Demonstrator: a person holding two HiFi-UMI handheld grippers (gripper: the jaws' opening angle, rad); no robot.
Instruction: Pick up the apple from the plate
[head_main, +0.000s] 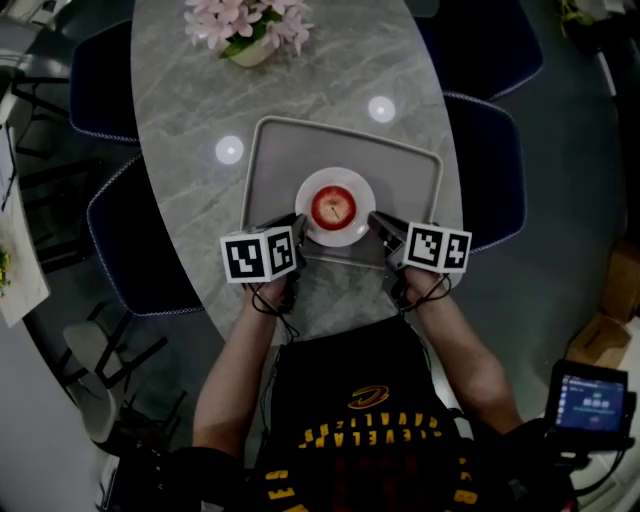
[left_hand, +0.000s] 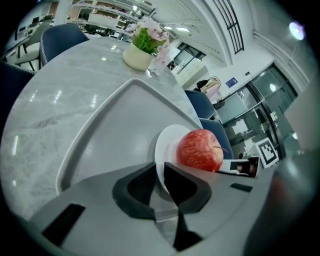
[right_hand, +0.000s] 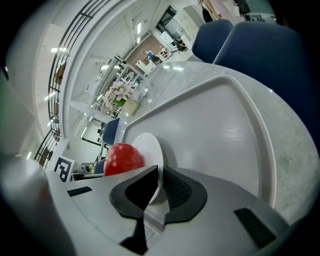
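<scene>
A red apple (head_main: 333, 206) (left_hand: 200, 150) (right_hand: 122, 158) sits on a small white plate (head_main: 310, 190) (left_hand: 167, 142) (right_hand: 150, 145) in the middle of a grey tray (head_main: 270, 150) (left_hand: 115, 125) (right_hand: 225, 125). My left gripper (head_main: 297, 232) (left_hand: 160, 167) is shut on the plate's left rim, the white edge pinched between its dark pads. At the opposite rim my right gripper (head_main: 378, 225) (right_hand: 160, 170) is shut on the plate the same way. Neither gripper touches the apple. Whether the plate rests on the tray or hangs just above it, I cannot tell.
The tray lies on an oval marble table (head_main: 180, 100). A pot of pink flowers (head_main: 250, 30) (left_hand: 140, 52) stands at the far end. Dark blue chairs (head_main: 120, 240) (head_main: 490, 170) flank the table. A cardboard box (head_main: 600, 340) and a small screen (head_main: 590, 395) are at lower right.
</scene>
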